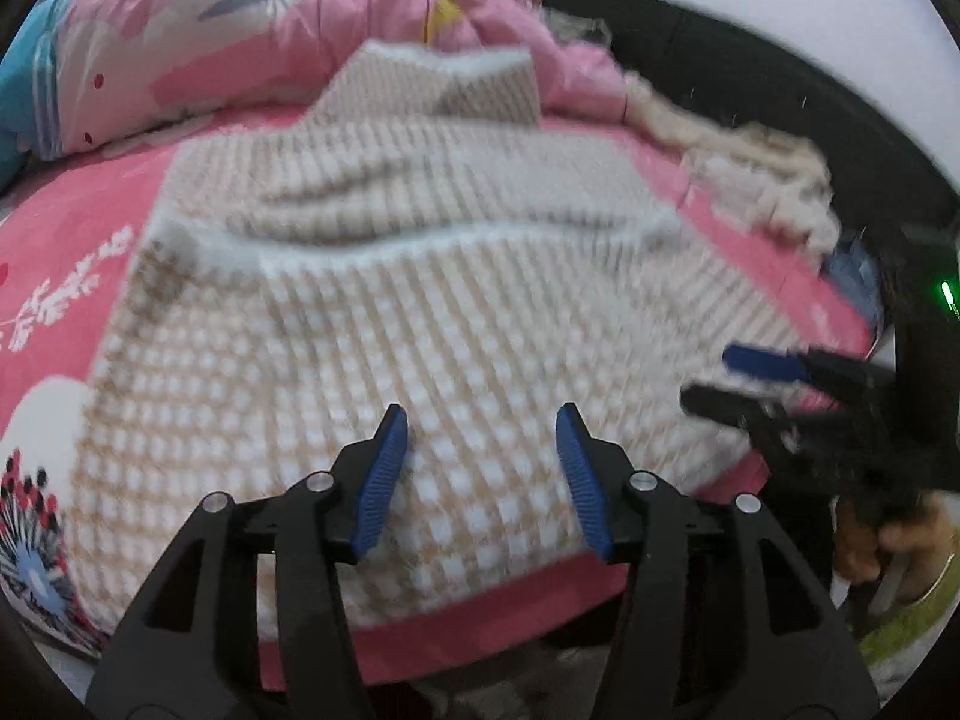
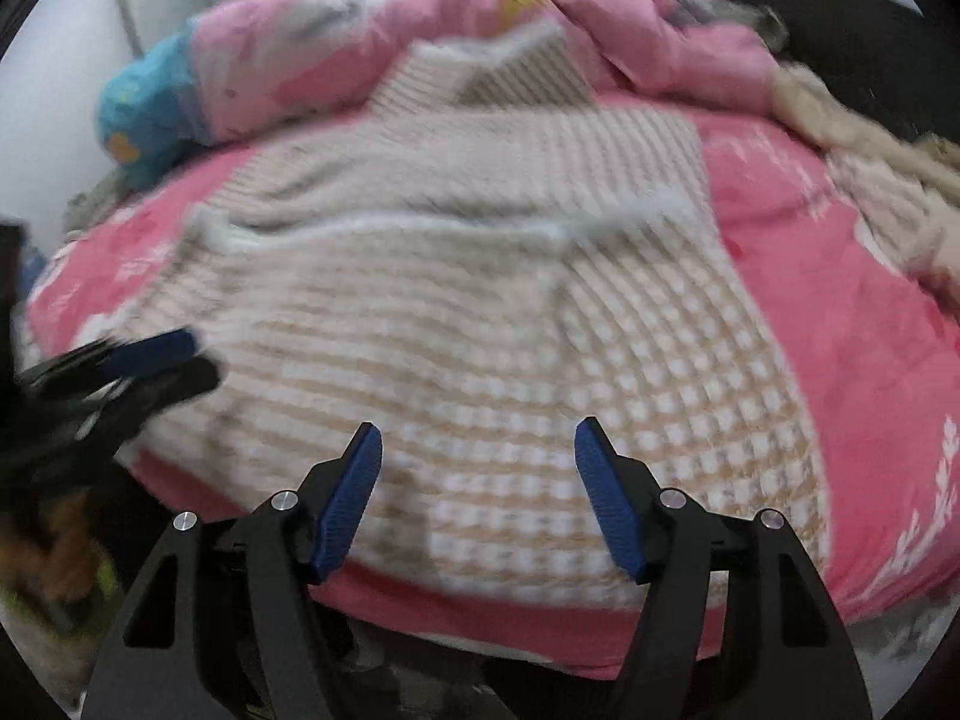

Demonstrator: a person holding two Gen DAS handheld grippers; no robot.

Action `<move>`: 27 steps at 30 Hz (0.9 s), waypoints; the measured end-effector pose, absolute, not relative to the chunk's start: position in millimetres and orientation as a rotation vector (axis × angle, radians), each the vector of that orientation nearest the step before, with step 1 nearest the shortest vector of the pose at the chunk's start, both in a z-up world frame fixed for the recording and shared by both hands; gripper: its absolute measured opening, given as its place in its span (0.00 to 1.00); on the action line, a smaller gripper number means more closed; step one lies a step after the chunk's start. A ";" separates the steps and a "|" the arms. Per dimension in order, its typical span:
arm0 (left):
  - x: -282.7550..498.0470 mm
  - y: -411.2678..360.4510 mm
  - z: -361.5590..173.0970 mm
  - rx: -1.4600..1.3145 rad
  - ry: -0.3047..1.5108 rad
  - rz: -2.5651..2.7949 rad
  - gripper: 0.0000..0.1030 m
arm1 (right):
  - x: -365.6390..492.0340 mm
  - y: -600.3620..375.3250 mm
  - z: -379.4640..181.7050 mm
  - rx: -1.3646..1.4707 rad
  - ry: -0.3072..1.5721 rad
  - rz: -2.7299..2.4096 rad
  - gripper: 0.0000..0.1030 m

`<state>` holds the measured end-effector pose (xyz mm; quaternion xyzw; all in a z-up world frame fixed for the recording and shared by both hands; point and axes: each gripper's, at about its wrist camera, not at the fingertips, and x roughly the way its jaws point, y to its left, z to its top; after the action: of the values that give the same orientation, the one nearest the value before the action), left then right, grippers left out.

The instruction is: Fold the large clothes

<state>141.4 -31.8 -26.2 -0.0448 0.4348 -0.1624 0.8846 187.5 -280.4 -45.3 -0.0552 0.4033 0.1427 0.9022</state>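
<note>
A large beige-and-white checked knit sweater (image 1: 420,300) (image 2: 480,330) lies spread flat on a pink bedsheet (image 1: 72,228) (image 2: 810,276), with its hem toward me and a fold across its middle. My left gripper (image 1: 481,420) is open over the near hem, with nothing pinched between its blue pads. My right gripper (image 2: 480,429) is also open, above the hem further right, and holds nothing. Each gripper shows in the other's view: the right gripper (image 1: 720,378) at the sweater's right edge, the left gripper (image 2: 192,354) at its left edge. Both views are motion-blurred.
A heaped pink quilt (image 1: 252,42) (image 2: 360,48) lies behind the sweater, a blue pillow (image 2: 144,114) at the far left. A fluffy cream garment (image 1: 768,174) (image 2: 852,138) sits at the right against a dark bed frame (image 1: 750,48). A person's hand (image 1: 870,546) grips the right tool.
</note>
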 end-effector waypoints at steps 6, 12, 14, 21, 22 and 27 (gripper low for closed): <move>149.7 -34.4 -40.7 -0.103 0.911 -0.305 0.51 | 191.9 -280.3 -46.8 -0.107 0.838 0.306 0.67; 145.4 -28.8 -27.1 -0.130 0.914 -0.299 0.50 | 188.7 -283.2 -25.8 -0.076 0.820 0.321 0.77; 146.2 -26.7 -22.0 -0.139 0.915 -0.286 0.53 | 185.2 -286.5 -17.6 -0.058 0.801 0.337 0.80; 146.6 -22.7 -14.5 -0.152 0.929 -0.242 0.69 | 186.8 -280.1 -11.5 -0.058 0.784 0.339 0.86; 147.1 -23.7 -14.2 -0.143 0.932 -0.234 0.70 | 187.0 -278.5 -12.3 -0.058 0.788 0.341 0.86; 152.0 -25.2 -12.2 -0.117 0.948 -0.189 0.76 | 186.6 -275.9 -15.8 -0.063 0.806 0.343 0.87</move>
<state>152.0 -25.2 -12.2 -0.0562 0.4554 -0.0910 0.8838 186.6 -275.9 -15.8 -0.0307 0.3900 0.1662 0.9052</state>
